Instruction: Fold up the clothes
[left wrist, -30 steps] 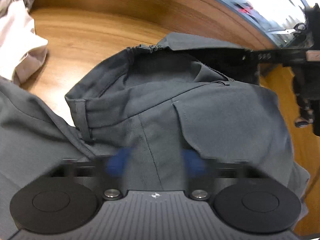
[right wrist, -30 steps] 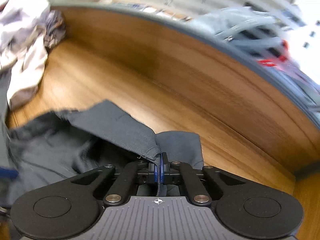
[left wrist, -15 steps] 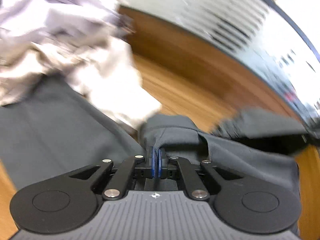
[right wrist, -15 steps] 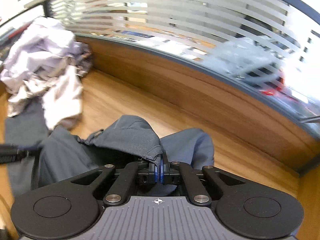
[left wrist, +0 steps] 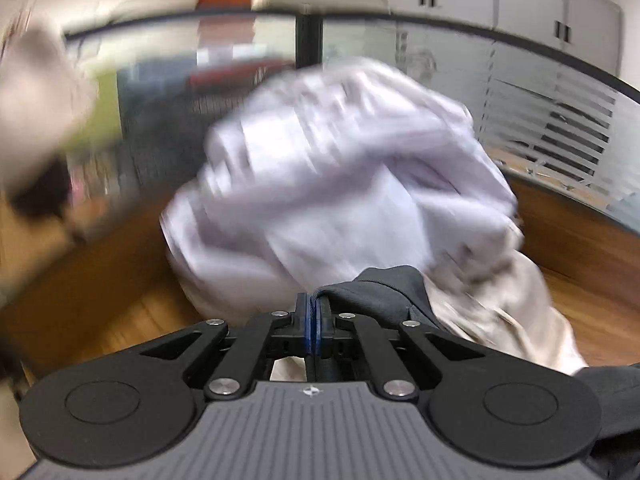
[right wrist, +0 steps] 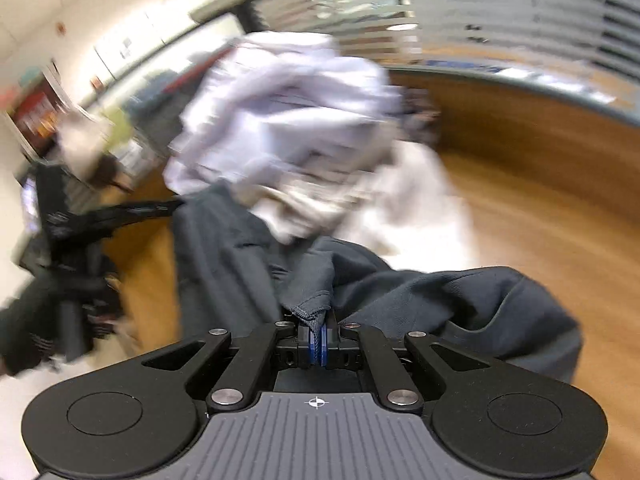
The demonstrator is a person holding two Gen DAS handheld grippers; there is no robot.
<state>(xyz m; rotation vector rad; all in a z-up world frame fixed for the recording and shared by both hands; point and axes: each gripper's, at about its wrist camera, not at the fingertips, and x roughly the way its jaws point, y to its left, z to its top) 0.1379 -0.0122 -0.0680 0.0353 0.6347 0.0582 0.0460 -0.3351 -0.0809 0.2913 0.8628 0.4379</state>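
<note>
Between my left jaws (left wrist: 311,330) a fold of the grey garment (right wrist: 440,300) sits pinched, trailing to four o'clock; my right jaws (right wrist: 318,340) clamp its hemmed edge, cloth spreading over the desk (right wrist: 560,200).

Black linkage arms with silver screws, blue finger pads and a ribbed grey housing are shown on the left gripper (left wrist: 311,322) and the right gripper (right wrist: 318,340).

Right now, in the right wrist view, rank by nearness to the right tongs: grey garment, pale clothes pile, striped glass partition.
1. grey garment: clamped in the right tongs.
2. pale clothes pile: ahead, slightly left.
3. striped glass partition: behind the table, farthest.
</note>
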